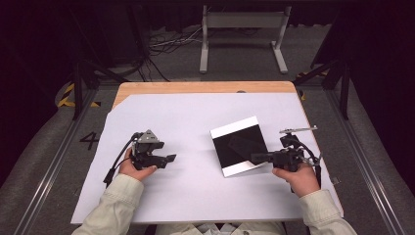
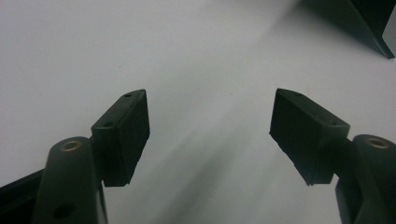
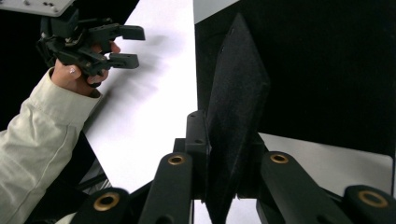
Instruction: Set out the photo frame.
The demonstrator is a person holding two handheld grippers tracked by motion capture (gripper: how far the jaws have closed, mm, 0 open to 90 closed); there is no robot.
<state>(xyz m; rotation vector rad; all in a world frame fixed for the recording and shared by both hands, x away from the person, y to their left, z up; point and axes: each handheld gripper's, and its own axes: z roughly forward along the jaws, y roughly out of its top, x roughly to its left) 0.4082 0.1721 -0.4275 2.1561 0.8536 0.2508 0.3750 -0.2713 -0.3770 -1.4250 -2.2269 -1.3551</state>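
A black square board (image 1: 222, 149) with white strips along two edges lies right of centre on the white sheet (image 1: 186, 117). My right gripper (image 1: 254, 157) reaches onto its near right corner. In the right gripper view the right gripper (image 3: 223, 140) is shut on a thin dark felt-like sheet (image 3: 236, 93), which stands on edge between the jaws over the black board (image 3: 327, 70). My left gripper (image 1: 171, 158) rests left of centre, open with nothing between its fingers. The left gripper (image 2: 210, 100) hovers over bare white sheet, with the board's corner (image 2: 373, 23) at top right. The left gripper (image 3: 133, 46) also appears far off, in a hand with a pale sleeve.
The white sheet covers most of a wooden table (image 1: 205, 87). A grey metal stand (image 1: 242, 29) and cables lie on the floor beyond the far edge. Bare white sheet (image 1: 191, 142) lies between the two grippers and towards the near edge.
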